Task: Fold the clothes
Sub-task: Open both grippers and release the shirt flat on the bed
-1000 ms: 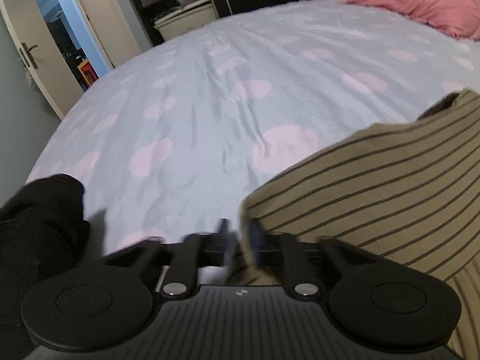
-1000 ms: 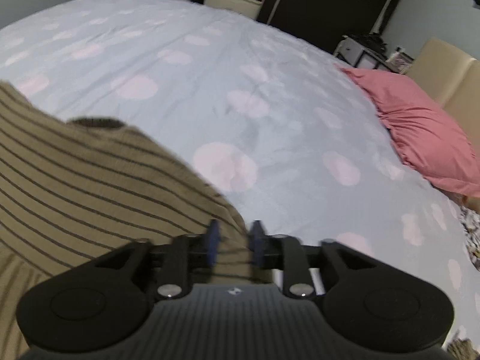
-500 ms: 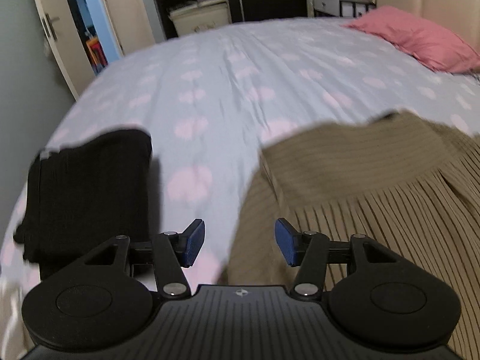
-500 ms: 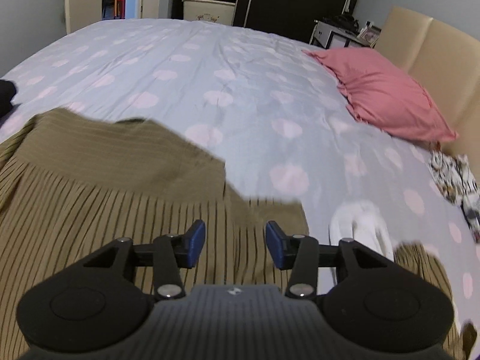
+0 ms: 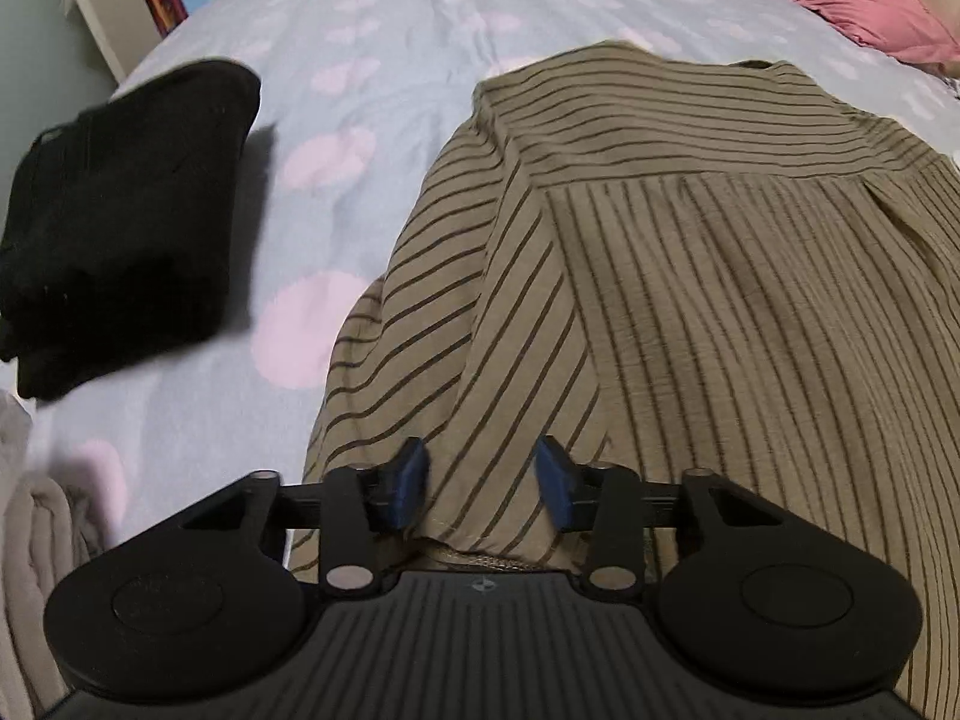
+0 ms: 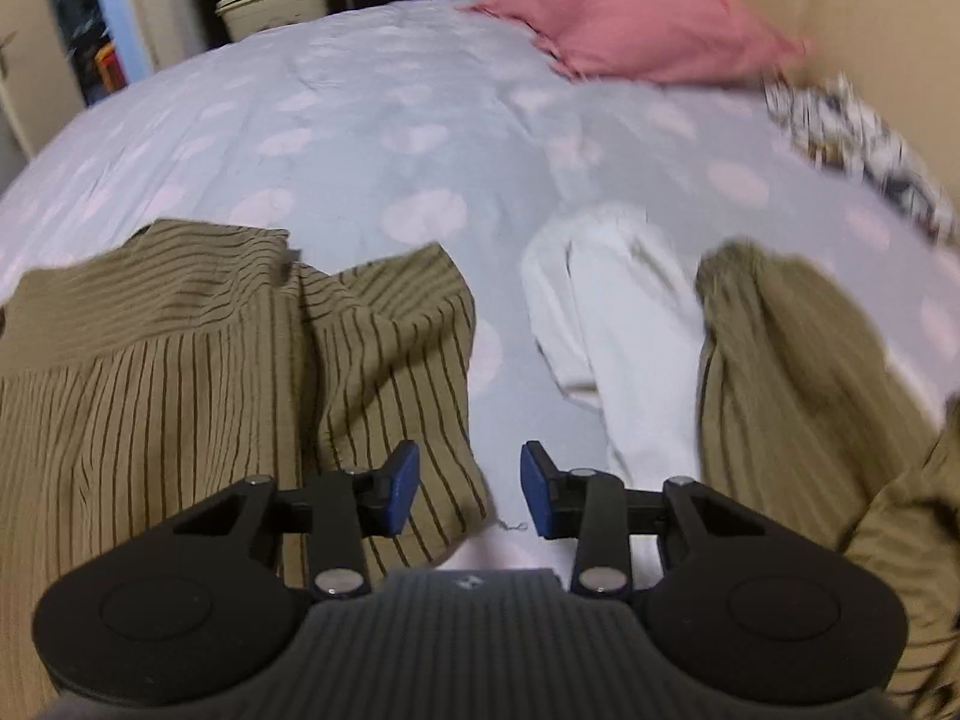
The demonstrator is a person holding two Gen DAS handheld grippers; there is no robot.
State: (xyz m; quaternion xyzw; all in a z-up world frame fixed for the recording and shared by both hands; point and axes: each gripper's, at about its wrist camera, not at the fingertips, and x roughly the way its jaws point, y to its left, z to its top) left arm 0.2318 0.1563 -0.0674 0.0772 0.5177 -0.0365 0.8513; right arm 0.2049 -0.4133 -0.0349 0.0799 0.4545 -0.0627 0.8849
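Observation:
An olive shirt with dark stripes [image 5: 690, 276] lies back-up on the dotted bedsheet [image 5: 372, 18]. Its left sleeve [image 5: 456, 324] slants down toward me. My left gripper [image 5: 480, 483] hovers over the lower end of that sleeve. Its jaws are closing, with sleeve fabric under and between them, and the pads do not press on it. In the right wrist view the shirt [image 6: 150, 360] fills the left side and its right sleeve [image 6: 396, 372] hangs toward me. My right gripper [image 6: 469, 489] is closing over the sleeve's edge, one fingertip [image 6: 401, 483] above the cloth, the other above bare sheet.
A folded black garment [image 5: 120, 210] lies to the left of the shirt and grey cloth [image 5: 24, 510] at the near left edge. To the right lie a white garment [image 6: 606, 324], a plain olive garment [image 6: 810, 372] and a patterned cloth [image 6: 858, 138]. A pink pillow [image 6: 630, 18] sits at the bed's head.
Both grippers let go of the shirt's shoulders and drew back toward the near side. Their jaws opened wide, then narrowed. Each now hangs over a sleeve.

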